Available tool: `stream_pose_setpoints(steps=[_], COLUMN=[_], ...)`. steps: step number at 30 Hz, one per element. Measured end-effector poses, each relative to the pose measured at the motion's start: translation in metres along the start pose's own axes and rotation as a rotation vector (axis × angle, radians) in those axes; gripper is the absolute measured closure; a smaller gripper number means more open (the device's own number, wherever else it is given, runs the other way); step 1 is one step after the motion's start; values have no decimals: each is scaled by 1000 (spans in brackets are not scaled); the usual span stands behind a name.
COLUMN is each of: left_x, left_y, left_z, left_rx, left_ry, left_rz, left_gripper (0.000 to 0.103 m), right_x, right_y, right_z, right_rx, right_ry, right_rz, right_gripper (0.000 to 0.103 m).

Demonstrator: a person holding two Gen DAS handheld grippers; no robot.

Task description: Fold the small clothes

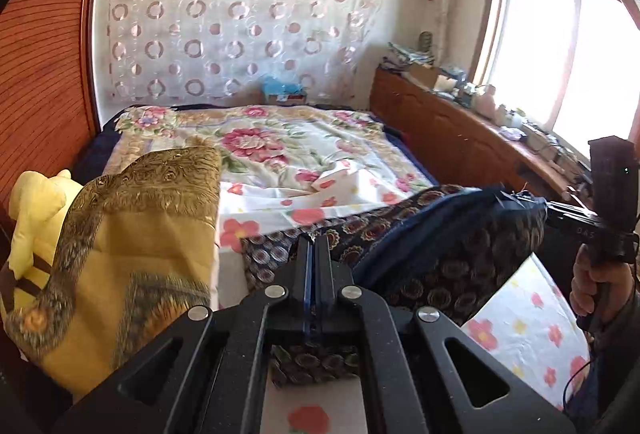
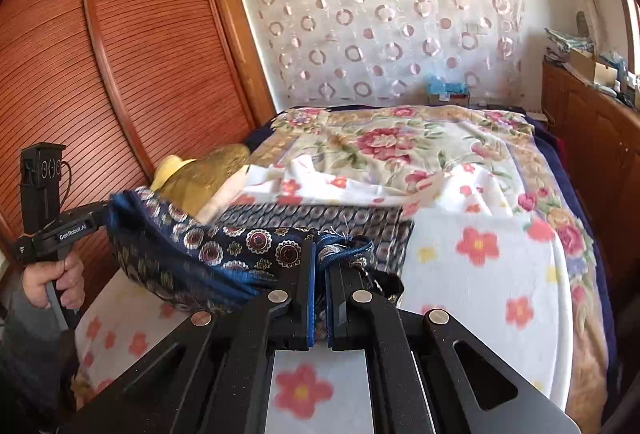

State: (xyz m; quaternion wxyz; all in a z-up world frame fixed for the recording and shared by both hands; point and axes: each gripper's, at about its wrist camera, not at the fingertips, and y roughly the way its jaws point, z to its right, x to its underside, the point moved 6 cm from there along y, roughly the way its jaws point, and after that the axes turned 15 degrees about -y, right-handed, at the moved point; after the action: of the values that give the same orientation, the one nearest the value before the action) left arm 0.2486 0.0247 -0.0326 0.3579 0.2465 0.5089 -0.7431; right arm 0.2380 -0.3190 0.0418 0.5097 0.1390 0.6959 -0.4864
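Near edge of bed: both grippers up over the flowered sheet (image 2: 480, 274), a dark patterned garment (image 2: 208, 250) slung between them.

Left gripper (image 1: 316, 254): jaws pressed together, clamped on the garment's edge; patterned cloth shows above the fingertips and hangs below them too.

Right gripper (image 2: 320, 262): jaws drawn in tight on a bunched blue hem with a frayed cord, only a sliver of cloth between the pads.

Garment: navy with round medallion prints and a blue lining, sagging in a sling from one gripper to the other, blurred, off the sheet along its near part; its far part, with a smaller print, looks to lie on the bed.

Hands: in the left view the right hand (image 1: 592, 282) grips its handle at the right edge; in the right view the left hand (image 2: 52, 282) does the same at the left.

Left side of bed: gold patterned cushion (image 1: 132, 242), yellow plush toy (image 1: 36, 210) just behind it, against the wooden wardrobe (image 2: 120, 66).

Far end: floral bedspread (image 1: 260, 142), then a curtain (image 1: 240, 14) with ring patterns on the wall.
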Motion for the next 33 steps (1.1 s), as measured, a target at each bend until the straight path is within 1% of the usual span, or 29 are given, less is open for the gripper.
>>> stream_pose_setpoints(steps=[2,4,7,9,10,11,12,13,14,15,16,17,18,19,20,22,23,26,28,33], left_x=[-7,-14,-20,-21,-21,-20,-18,-17,-14,-13,-12,-10,-8,-2,2,15,23,35,43,46], left_y=[16,34,61,75,78,80,80,78,75,71,69,66,64,59,58,57,59,69,75,78], left_z=[-6,-13,-22,-28,-28,-29,-29,-27,-26,-25,-24,-23,-23,-23,-22,-22,-22,-24,-27,-28], left_rx=[-26,-55,-98,-121,-122,-118,-113,-107,-106,-107,-103,-98,-95,-90,-84,-77,-85,-121,-142,-155], left_ry=[2,-6,-16,-31,-33,-34,-33,-30,-21,-12,-4,0,2,3,4,13,20,40,39,36], left_rz=[-9,-23,-49,-79,-86,-93,-97,-99,-98,-90,-85,-87,-88,-89,-95,-123,-143,-174,-193,-205], left_gripper=[102,102,102,101,101,99,94,90,79,67,64,58,48,43,35,33,33,33,33,33], right_x=[-9,-17,-27,-38,-43,-45,-47,-52,-54,-55,-56,-57,-56,-54,-51,-43,-39,-27,-20,-7], right_y=[29,61,98,114,122,131,136,141,142,142,136,134,129,124,119,106,105,107,115,149], right_z=[10,17,26,30,34,36,39,45,50,51,52,53,53,52,51,47,44,28,16,-2], right_rx=[-1,18,20,28,25,21,26,40,55,70,102,130,141,145,155,179,172,108,73,17], right_ry=[11,-8,-10,-14,-9,-7,-7,-10,-16,-26,-41,-54,-59,-58,-58,-62,-64,-75,-79,-54], right_rz=[-25,-59,-95,-117,-132,-149,-163,-168,-167,-164,-162,-155,-149,-147,-145,-138,-144,-185,-212,-284], right_gripper=[100,100,100,94,94,91,84,80,73,63,60,55,52,51,50,49,49,49,49,48])
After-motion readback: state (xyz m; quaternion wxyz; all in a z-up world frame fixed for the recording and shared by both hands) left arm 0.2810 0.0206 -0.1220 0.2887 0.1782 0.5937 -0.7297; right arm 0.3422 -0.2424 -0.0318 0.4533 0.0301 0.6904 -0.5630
